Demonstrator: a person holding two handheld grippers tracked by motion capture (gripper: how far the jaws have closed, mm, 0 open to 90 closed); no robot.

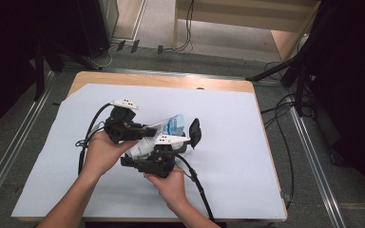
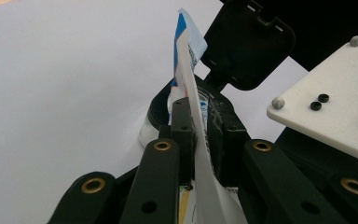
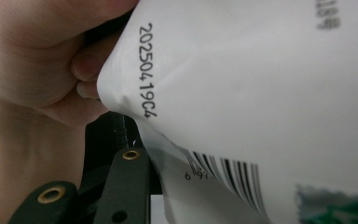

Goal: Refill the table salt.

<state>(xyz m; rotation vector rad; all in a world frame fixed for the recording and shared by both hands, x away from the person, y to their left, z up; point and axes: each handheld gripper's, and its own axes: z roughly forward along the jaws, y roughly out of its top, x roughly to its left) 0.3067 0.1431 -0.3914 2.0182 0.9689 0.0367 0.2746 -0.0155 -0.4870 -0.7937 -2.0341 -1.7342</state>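
At the middle of the worktop [image 1: 228, 142], covered by a white sheet, a thin white-and-blue pouch [image 1: 164, 130] was held up off the surface between the two hands. The left tongs [image 2: 193, 126] were closed on the pouch, their black pads pinching its flat film edge-on. Just beyond them sat a small dark container [image 2: 163, 109] with its hinged lid [image 2: 247, 46] flipped open, the pouch's blue end standing over its mouth. The right tongs [image 1: 168, 151] lay along the pouch's near, printed end, where a barcode and date code showed; whether their pads actually pressed on it could not be told, since one jaw was hidden behind the film. The pouch looked light, soft and crinkly, with a slick surface that would buckle rather than resist. It probably handles best when pinched flat across a sealed edge or corner, away from any bulging fill. A grip on the slack middle would likely let it fold or slip.
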